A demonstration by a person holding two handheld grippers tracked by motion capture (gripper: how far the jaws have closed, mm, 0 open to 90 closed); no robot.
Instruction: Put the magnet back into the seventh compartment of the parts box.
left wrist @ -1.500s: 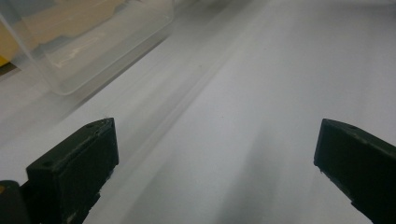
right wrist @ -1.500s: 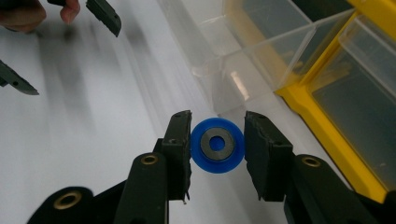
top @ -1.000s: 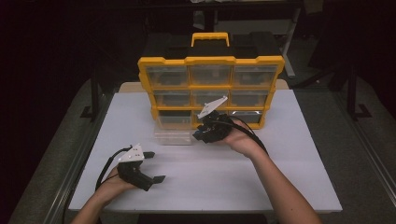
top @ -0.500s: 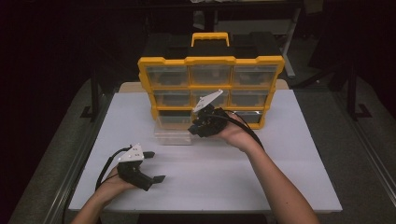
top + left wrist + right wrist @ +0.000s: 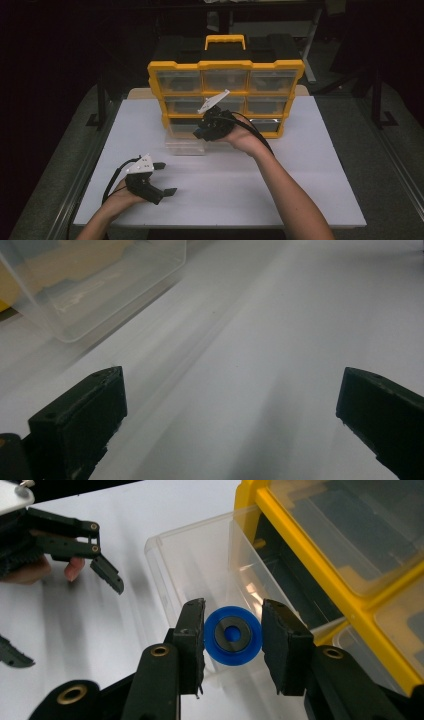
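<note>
Disc (image 5: 233, 636): your right gripper (image 5: 233, 639) is clamping it, blue, above the clear drawer (image 5: 200, 565) beside the yellow organizer (image 5: 225, 95). Your left gripper (image 5: 162, 179) is resting spread wide, holding nothing, on the table (image 5: 310, 165).

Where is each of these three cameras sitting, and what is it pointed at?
High view: above the table's near side, looking forward and down at the yellow organiser; both forearms show.
Left gripper view: rides the left gripper, facing bare table; its open fingers show.
Right gripper view: rides the right gripper, fingers pinching a blue disc.
Shared: all show the clear drawer.
</note>
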